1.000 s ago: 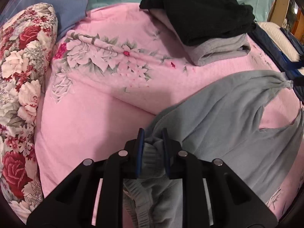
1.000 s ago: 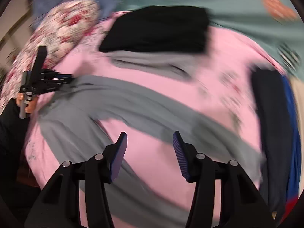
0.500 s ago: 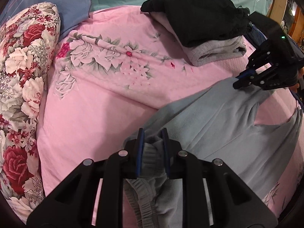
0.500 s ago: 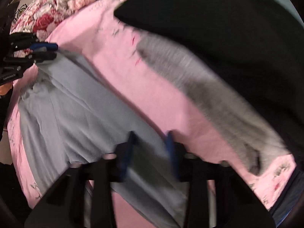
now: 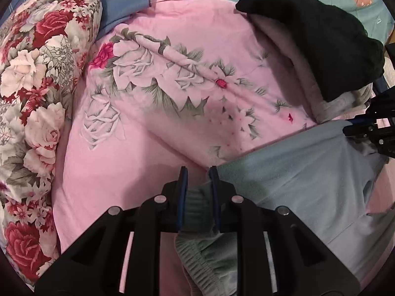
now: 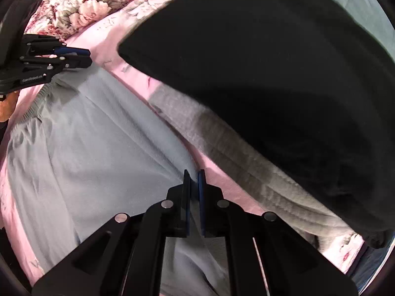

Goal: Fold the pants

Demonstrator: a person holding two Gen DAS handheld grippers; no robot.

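Both grippers are on the grey pants (image 5: 303,180), which lie spread on the pink floral bedsheet (image 5: 138,133), filling the lower right of the left wrist view and the left half of the right wrist view. The left gripper (image 5: 197,192) is pinched on the elastic waistband (image 5: 197,202) at bottom centre of its frame; gathered ribbing bulges between the blue pads. The right gripper (image 6: 194,197) has its pads nearly together over the far edge of the pants, low centre in its frame; it reads as a grip on a thin fold, though the cloth inside is hard to see. Judgement: the step in hand is a lengthwise fold, and to do it well both grips should lift together, keep the held edge taut, and lay it straight onto the opposite edge without dragging the sheet. The stack of folded clothes (image 6: 271,74), black over grey, sits just beside the right gripper; keep clear of it. Pose: the left gripper is low and close to the bed, pointing up-frame; the right one enters from the right edge of the left view, also low.
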